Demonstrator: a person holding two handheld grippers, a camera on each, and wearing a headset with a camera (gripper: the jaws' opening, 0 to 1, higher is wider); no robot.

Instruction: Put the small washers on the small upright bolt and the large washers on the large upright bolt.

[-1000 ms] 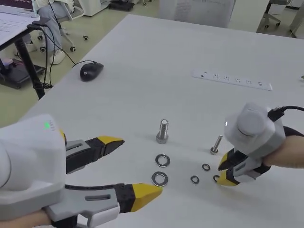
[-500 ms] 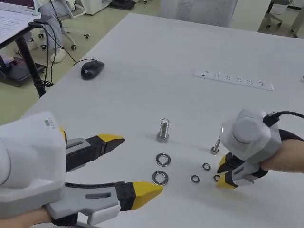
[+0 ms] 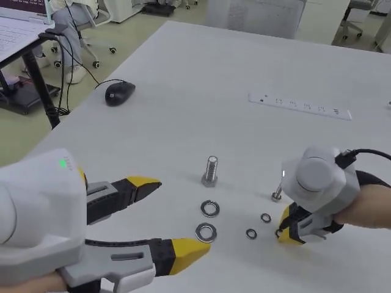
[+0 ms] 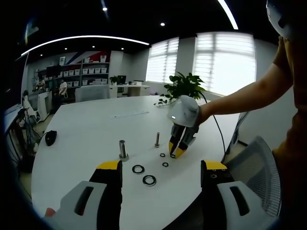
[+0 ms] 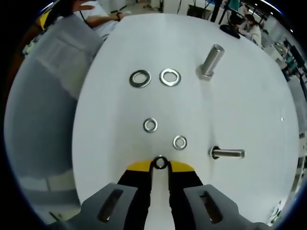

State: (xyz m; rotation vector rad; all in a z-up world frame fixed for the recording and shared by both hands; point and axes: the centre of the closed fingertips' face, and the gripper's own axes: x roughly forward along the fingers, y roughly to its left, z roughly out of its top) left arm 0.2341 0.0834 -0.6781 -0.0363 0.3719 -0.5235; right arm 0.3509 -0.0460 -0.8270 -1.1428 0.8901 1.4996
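The large upright bolt stands mid-table, with two large washers lying flat in front of it. To the right the small upright bolt is partly hidden behind my right gripper. That gripper points down at the table, shut on a small washer held between its yellow tips. Two other small washers lie loose beside it. My left gripper hovers open at the lower left, with nothing between its fingers.
A black mouse lies at the far left of the white table. A white power strip sits at the back right. The table's left edge drops to a floor with chairs and a desk.
My right gripper's jaws have drawn in around the small washer, and the gripper has shifted a little nearer and lower. The left gripper has held still.
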